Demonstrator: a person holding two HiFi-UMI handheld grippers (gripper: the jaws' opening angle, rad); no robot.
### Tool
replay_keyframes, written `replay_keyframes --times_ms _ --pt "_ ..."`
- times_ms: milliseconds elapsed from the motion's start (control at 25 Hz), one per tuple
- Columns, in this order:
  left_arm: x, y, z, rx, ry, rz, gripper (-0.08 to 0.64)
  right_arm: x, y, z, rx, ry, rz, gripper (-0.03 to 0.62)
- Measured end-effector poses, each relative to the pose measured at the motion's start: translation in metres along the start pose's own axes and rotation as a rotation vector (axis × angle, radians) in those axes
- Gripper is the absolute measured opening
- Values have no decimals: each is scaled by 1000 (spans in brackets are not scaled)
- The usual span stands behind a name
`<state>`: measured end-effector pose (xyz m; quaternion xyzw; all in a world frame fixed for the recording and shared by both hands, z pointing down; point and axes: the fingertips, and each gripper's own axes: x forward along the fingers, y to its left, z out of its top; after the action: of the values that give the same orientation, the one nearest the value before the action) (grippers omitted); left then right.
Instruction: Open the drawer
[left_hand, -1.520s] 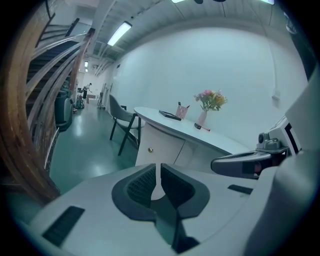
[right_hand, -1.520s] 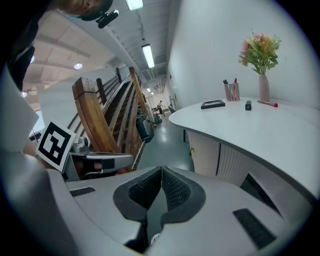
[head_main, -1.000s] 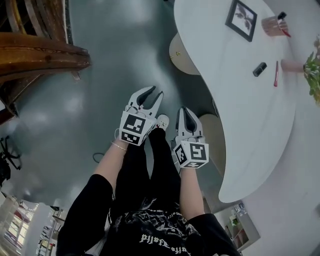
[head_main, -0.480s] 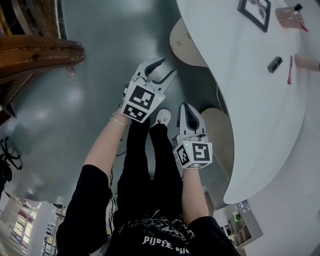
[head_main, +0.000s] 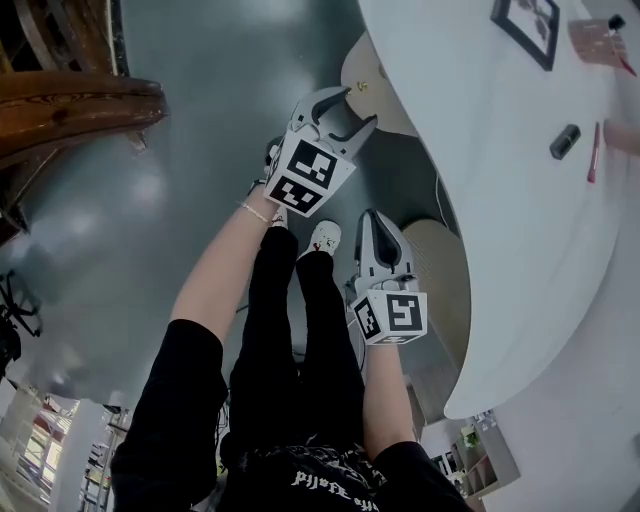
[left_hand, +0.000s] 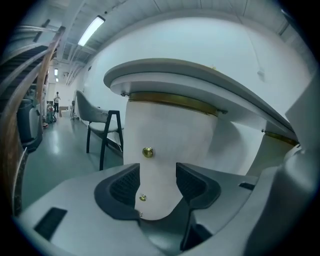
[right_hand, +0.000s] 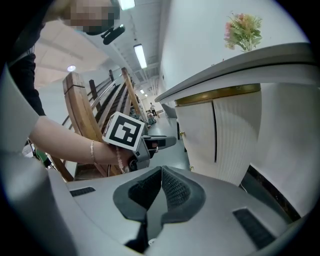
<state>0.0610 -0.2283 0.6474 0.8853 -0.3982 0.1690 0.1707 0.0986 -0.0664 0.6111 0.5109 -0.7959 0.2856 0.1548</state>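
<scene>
Compared with a second back, holds the left gripper (head_main: 352, 110) farther out from the body and nearer the pedestal (head_main: 352, 62), no longer level with the right gripper (head_main: 372, 218). Has just been opening its jaws, now spread wide with only air between the pads (left_hand: 125, 186). Keeps the right gripper low by the legs much as before, jaws pressed together on nothing.

Largest first: white curved table (head_main: 500, 220) across the right of the head view, the pedestal tucked under its rim, a second one closer to the legs. In the left gripper view, pale drawer front (left_hand: 170, 125) below a brass band, shut, with no seam clear enough to mark one drawer off from the next. Two brass knobs, one above the other: upper knob (left_hand: 147, 152) just above the gap between the jaws, lower knob (left_hand: 142, 198) framed inside that gap yet apart from the pads.

Reads as the approach step: drawer closed, no contact yet. Calls next for easing forward until one knob sits between the pads, matching its height, closing firmly on it, then pulling straight back along the drawer's run. Risks a slip off so small and round a knob if closed off-centre.
</scene>
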Motion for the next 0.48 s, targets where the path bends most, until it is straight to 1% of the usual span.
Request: replay_keyframes --times_ms 120,240,400,480 --pt "21 9 -3 -3 16 5 221 4 -4 -5 -11 19 4 28" --pt "43 14 -8 20 42 3 221 6 -9 -11 -21 39 8 28" --pt "61 25 -8 14 32 6 221 9 -16 -18 -21 64 11 28" --pt "67 27 -5 37 30 3 221 13 -15 -22 -31 78 33 28"
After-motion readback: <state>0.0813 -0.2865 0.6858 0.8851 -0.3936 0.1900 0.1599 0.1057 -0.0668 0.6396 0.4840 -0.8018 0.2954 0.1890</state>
